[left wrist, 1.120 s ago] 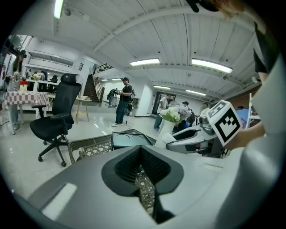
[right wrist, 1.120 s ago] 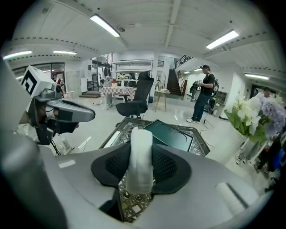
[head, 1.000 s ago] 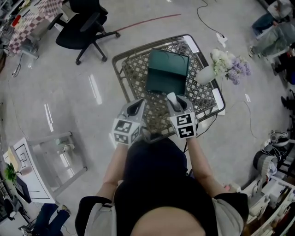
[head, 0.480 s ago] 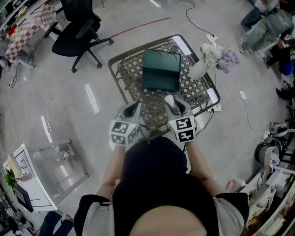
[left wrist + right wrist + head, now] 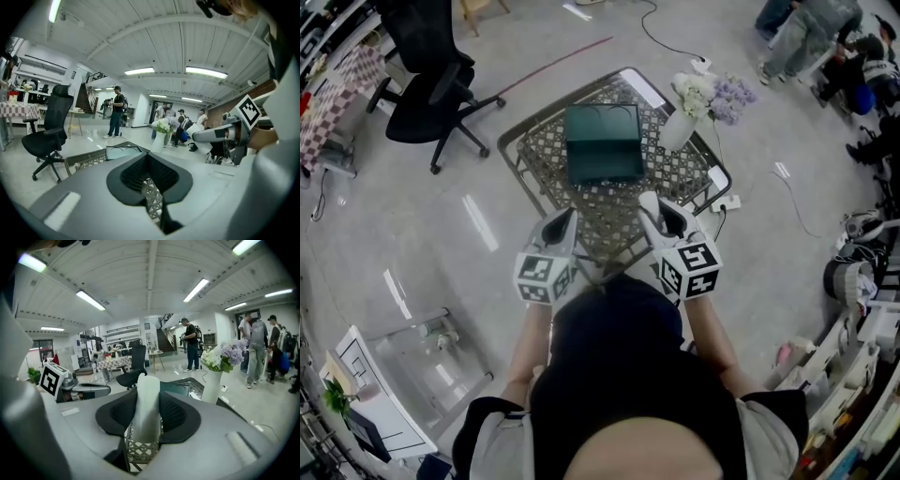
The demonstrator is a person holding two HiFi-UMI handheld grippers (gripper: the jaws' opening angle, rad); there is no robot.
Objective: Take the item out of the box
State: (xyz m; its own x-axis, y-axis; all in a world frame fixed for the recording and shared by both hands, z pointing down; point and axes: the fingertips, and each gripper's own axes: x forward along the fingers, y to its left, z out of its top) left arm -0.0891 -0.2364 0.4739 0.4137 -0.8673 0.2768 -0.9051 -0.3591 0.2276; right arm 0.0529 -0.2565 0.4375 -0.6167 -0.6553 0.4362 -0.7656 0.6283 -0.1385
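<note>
So the left gripper [image 5: 563, 222] is hanging pinched shut and empty, the green box [image 5: 602, 142] is sitting on the mesh table [image 5: 539, 150] dead ahead, roughly midway between both so neither's nearer, and the right gripper [image 5: 651, 207] is clamping a white tube [image 5: 147, 399].

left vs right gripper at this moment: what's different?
Load: the right gripper clamps an upright white item; the left gripper has nothing between its jaws.
Jaws: the right gripper's stand apart by the item's width; the left gripper's are nearly together, with only a sliver of mesh showing through.
Shared: both sit over the near edge of the mesh table, aimed toward the green box.
</note>
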